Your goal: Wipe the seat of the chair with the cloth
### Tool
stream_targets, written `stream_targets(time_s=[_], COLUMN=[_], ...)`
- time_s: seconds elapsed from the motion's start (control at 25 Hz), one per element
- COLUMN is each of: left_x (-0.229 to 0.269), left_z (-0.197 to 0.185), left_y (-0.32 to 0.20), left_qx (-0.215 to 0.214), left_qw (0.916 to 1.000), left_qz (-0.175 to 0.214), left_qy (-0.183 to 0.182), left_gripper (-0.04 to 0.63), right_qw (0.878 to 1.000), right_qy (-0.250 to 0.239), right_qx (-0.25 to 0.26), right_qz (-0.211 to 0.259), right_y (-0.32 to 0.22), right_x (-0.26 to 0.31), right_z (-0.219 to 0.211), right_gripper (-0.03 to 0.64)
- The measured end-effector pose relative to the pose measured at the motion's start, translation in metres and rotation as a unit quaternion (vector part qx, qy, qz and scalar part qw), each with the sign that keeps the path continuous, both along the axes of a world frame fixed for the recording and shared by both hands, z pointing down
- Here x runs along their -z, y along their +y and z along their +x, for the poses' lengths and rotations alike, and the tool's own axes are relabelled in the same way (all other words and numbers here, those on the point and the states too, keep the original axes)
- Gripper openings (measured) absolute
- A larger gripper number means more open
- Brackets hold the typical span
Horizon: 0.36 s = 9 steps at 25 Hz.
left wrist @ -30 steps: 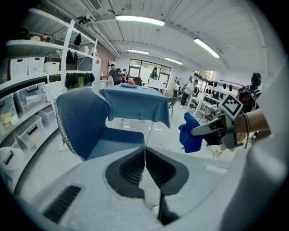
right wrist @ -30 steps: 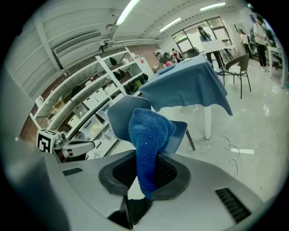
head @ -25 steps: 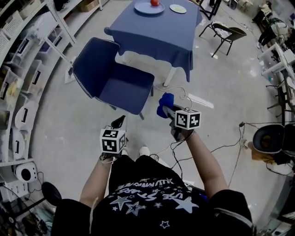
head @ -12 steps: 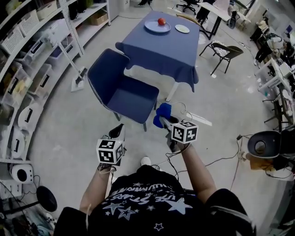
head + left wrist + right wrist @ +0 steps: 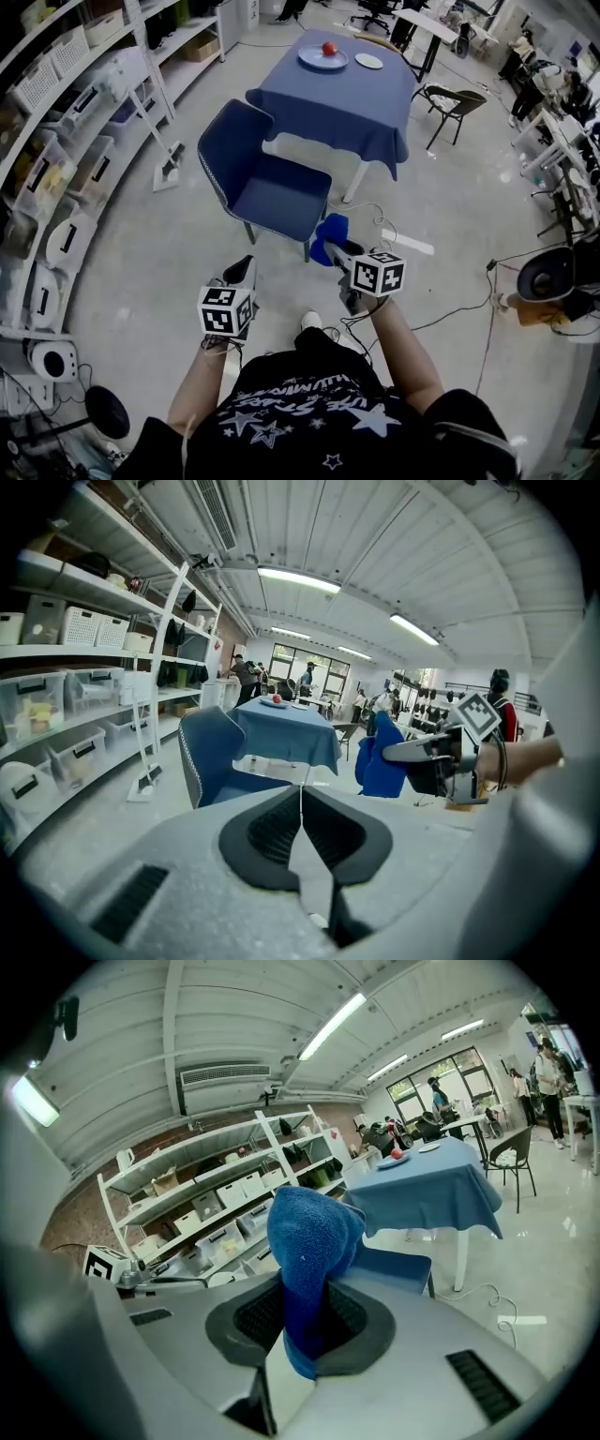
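Note:
A dark blue chair (image 5: 267,183) stands on the floor ahead of me, its seat (image 5: 283,199) bare and facing me. In the left gripper view the chair (image 5: 211,757) is ahead to the left. My right gripper (image 5: 330,246) is shut on a blue cloth (image 5: 330,234), held in the air short of the seat's near right corner. The cloth (image 5: 307,1260) bunches up between the jaws in the right gripper view. Lower and to the left, my left gripper (image 5: 244,272) is shut and empty, apart from the chair.
Behind the chair stands a table with a blue tablecloth (image 5: 333,94), carrying a plate with a red fruit (image 5: 328,49). Shelving with bins (image 5: 56,141) lines the left. A broom (image 5: 159,141) leans there. Cables (image 5: 375,211) lie on the floor. A folding chair (image 5: 455,103) is at the far right.
The view has shifted so the chair and table now sit slightly farther right and lower. Both grippers keep their hold and spacing; the cloth stays in the right one.

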<state>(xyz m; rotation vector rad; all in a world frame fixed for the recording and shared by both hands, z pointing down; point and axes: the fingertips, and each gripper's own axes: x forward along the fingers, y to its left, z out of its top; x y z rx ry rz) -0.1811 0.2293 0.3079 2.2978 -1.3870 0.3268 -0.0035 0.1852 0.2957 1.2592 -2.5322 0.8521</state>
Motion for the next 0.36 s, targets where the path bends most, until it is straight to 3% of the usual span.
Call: stream_targets(time_s=[0.36], left_x=[-0.021], left_z=[-0.012], left_y=[0.033], left_qx=[-0.027], left_qw=[0.9994], left_qz=[-0.018], left_qy=[0.014], left_gripper=[0.023], right_qw=[0.999], right_qy=[0.01], right_qx=[-0.032], right_qz=[-0.022], right_y=[0.054], right_x=[-0.025], right_z=[-0.009], right_gripper=[0.067])
